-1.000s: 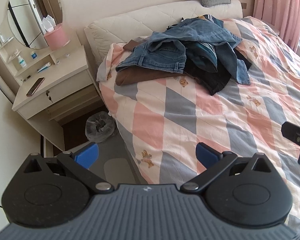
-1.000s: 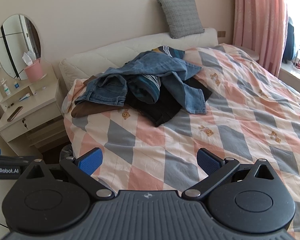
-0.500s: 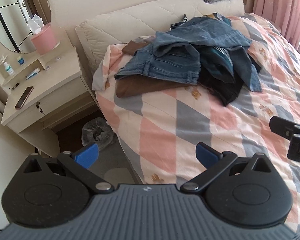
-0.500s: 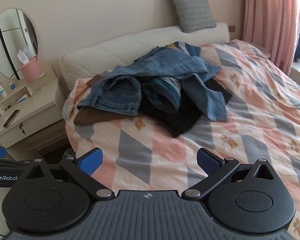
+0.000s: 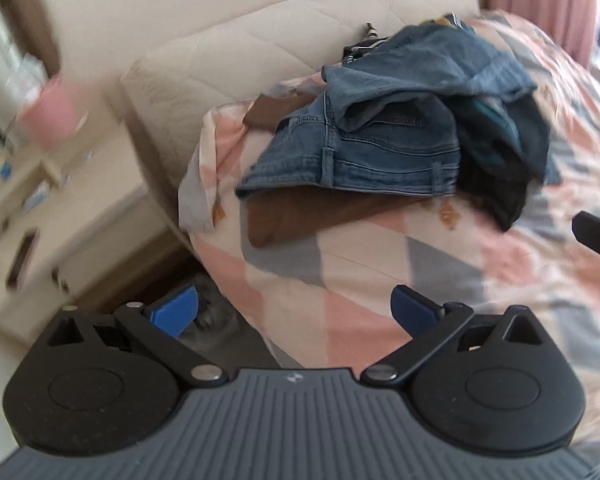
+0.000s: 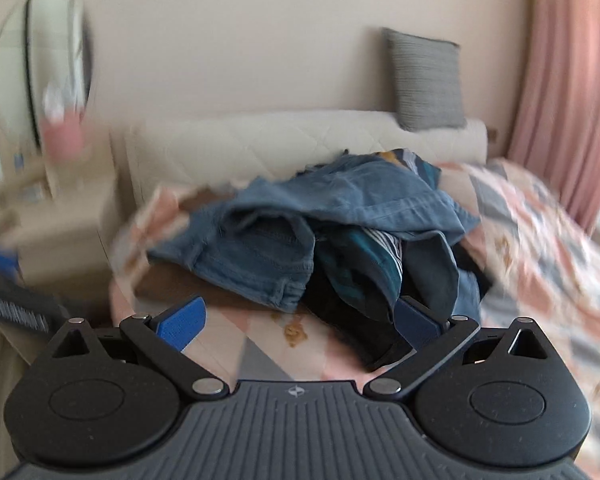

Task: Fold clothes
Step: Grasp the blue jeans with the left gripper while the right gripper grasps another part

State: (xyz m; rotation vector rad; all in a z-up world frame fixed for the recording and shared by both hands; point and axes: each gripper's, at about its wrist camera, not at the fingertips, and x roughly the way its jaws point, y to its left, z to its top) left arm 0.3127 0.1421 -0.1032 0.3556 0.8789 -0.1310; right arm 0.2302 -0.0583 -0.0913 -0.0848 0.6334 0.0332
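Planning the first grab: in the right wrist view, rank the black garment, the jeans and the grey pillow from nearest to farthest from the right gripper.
1. Black garment, just ahead of the right gripper, right of centre.
2. Jeans, behind it, left.
3. Grey pillow, on the headboard, far right.

Cream wall (image 6: 260, 40), pink curtain (image 6: 560, 100), bed (image 5: 380, 280)

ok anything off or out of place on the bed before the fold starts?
Only the expected mess: the clothes pile sits unfolded in a heap by the headboard, jeans on top, a brown garment poking out underneath. Nothing spilled or damaged. Both views are motion-blurred; left gripper and right gripper have open, empty jaws.
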